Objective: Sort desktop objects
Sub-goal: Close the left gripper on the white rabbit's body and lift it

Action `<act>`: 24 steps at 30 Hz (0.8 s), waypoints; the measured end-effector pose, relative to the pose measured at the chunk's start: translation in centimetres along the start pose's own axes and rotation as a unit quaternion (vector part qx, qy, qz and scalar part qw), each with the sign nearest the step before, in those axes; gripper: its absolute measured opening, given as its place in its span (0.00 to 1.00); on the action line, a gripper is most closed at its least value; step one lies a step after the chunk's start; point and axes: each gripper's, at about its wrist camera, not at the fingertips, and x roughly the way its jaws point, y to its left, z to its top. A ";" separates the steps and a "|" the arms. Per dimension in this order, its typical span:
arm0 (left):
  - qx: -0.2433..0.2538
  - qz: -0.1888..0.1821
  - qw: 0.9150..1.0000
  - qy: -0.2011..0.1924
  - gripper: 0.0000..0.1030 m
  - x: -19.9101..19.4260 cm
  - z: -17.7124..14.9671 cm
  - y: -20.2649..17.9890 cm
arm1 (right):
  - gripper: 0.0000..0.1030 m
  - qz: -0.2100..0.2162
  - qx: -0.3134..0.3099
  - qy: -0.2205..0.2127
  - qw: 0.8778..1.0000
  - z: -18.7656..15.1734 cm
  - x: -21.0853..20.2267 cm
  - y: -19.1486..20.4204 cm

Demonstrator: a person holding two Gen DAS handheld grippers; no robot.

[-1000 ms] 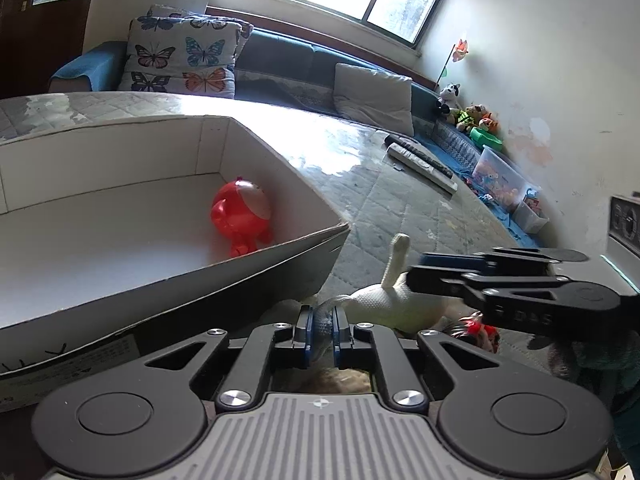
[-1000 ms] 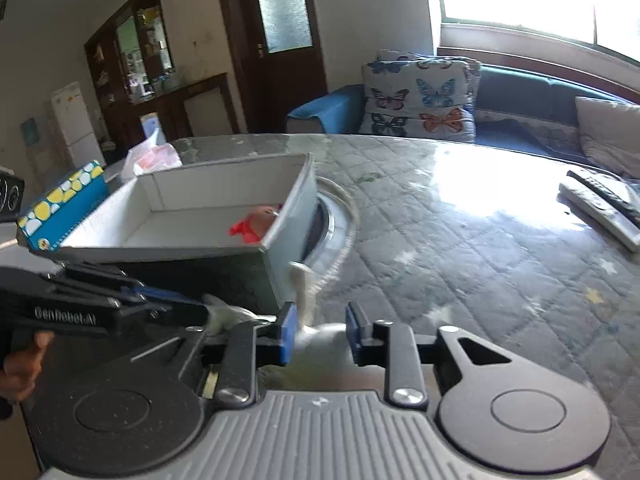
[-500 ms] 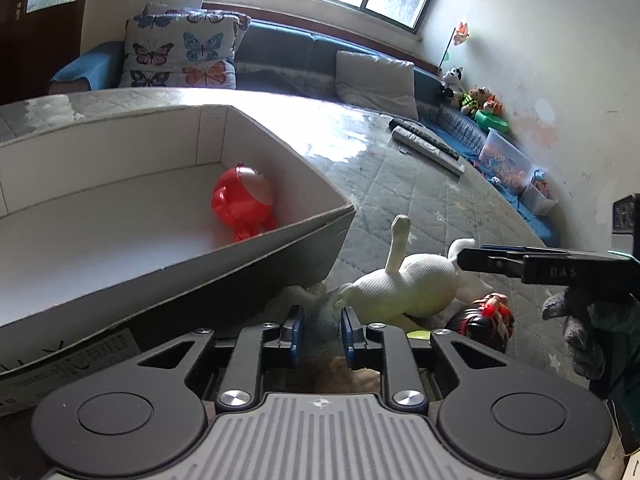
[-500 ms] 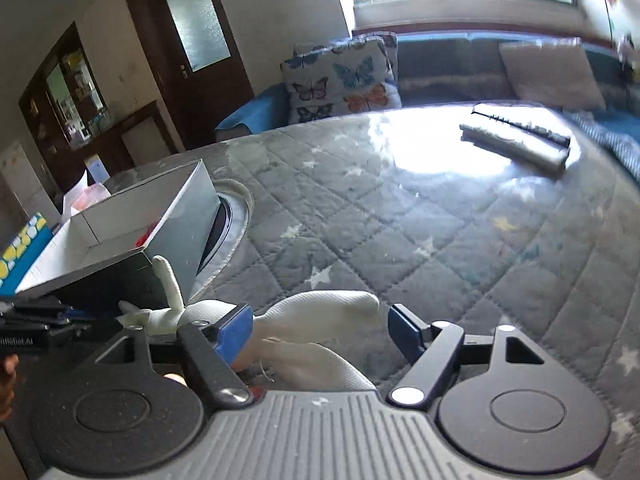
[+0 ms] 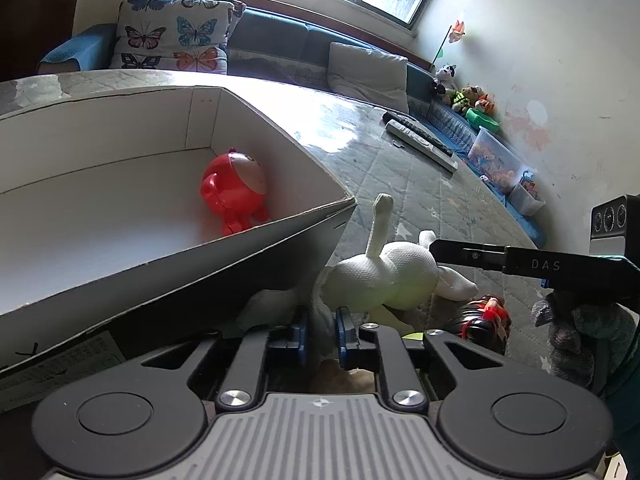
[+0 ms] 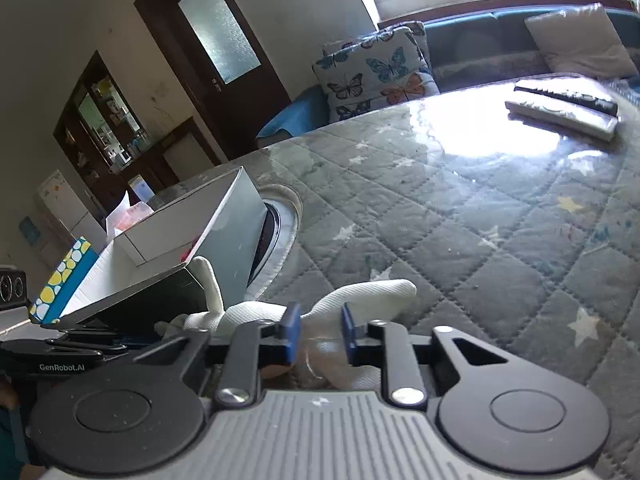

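A white plush toy [image 5: 384, 276] lies on the quilted table just right of a white cardboard box [image 5: 256, 236]. A red round toy figure [image 5: 234, 192] lies inside the box. My left gripper [image 5: 322, 334] is shut on one end of the plush. My right gripper [image 6: 320, 330] is shut on the other end of the plush [image 6: 360, 300]; its fingers [image 5: 472, 254] reach the plush from the right in the left wrist view. A small red and black doll [image 5: 486, 318] lies by the plush.
Two remote controls [image 5: 420, 140] lie far across the table. A sofa with a butterfly cushion [image 5: 176, 36] stands behind. A blue and yellow patterned box [image 6: 60, 284] sits left of the cardboard box [image 6: 188, 240]. A clear bin of toys [image 5: 496, 160] sits at the right.
Both grippers have closed on the white plush: the right from wide open, the left from slightly open. The right gripper swung away from the box towards the open table.
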 end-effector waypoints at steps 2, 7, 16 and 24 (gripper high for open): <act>0.000 0.000 1.000 -0.002 0.14 -0.1 0.0 0.0 | 0.17 -0.001 -0.005 0.002 1.000 0.0 0.0 0.2; 0.005 0.008 1.000 -0.004 0.14 -0.3 0.0 0.0 | 0.39 -0.010 -0.026 0.010 1.000 0.4 -0.4 0.9; 0.012 0.019 1.000 -0.004 0.16 -0.5 0.2 0.0 | 0.57 -0.005 -0.113 0.038 0.993 1.1 -1.3 3.2; -0.001 0.018 1.000 0.012 0.17 0.3 0.4 0.4 | 0.63 -0.003 -0.202 0.084 0.976 1.3 0.6 5.8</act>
